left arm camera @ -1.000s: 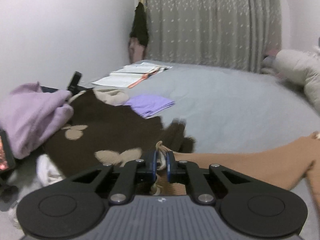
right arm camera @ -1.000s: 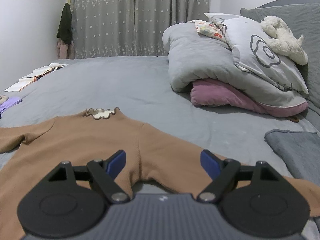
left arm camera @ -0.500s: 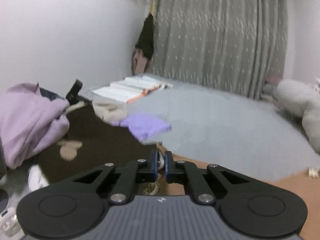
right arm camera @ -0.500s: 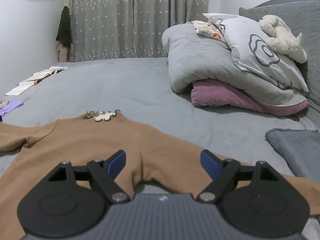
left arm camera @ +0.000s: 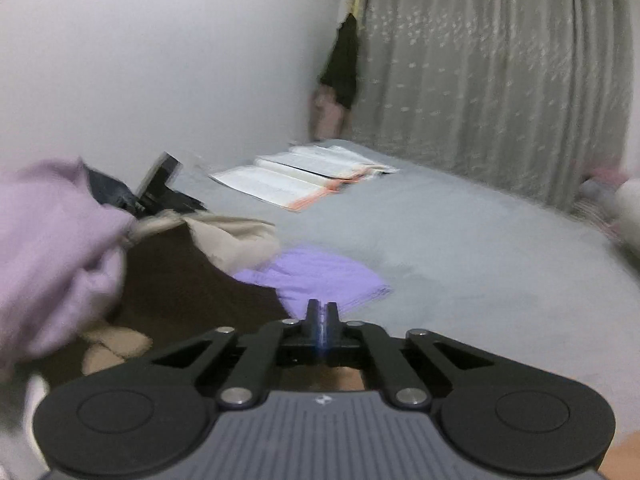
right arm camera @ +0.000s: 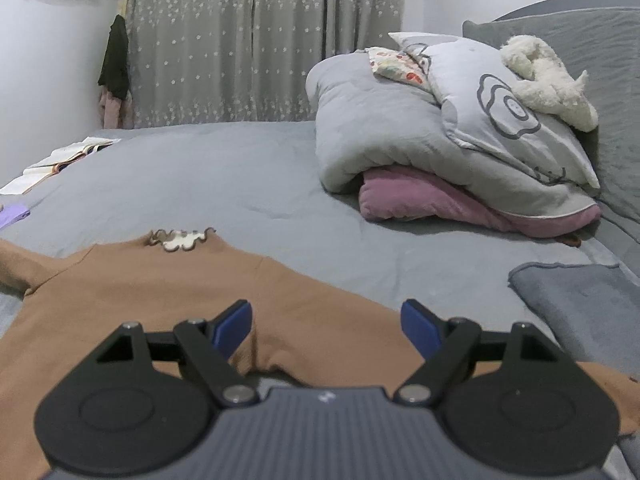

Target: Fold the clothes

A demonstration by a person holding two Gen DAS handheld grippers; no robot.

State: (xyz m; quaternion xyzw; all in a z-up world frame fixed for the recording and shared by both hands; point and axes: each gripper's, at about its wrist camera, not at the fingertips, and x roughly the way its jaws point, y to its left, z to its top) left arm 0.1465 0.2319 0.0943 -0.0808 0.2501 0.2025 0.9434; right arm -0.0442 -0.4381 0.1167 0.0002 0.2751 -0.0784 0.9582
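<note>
The left tool [left arm camera: 321, 309] has its two fingers pressed together. The blurred view hides whether any cloth is caught low between them, though a sliver of tan shows just beneath the linkage. Beyond its tips lie a folded purple cloth [left arm camera: 320, 278], a brown garment with beige butterfly shapes [left arm camera: 180, 284] and a lilac fleece [left arm camera: 52, 256] bunched at the left, with an open book [left arm camera: 304, 176] farther up the grey bed [left arm camera: 460, 248].

The right tool [right arm camera: 326, 322] stands with its blue pads well apart, holding nothing, poised just over the tan sweater [right arm camera: 160, 280]. The sweater is spread flat on the bed, with its frilled collar [right arm camera: 180, 237] pointing away and one sleeve running off to the right.

The risk I see: if the left tool has only a thin pinch of sleeve cuff, a sideways pull could slip it free, or drag the whole sweater askew, since the right tool pins nothing down. The sleeve could also snag the neighbouring brown garment and spoil a clean fold.
</note>
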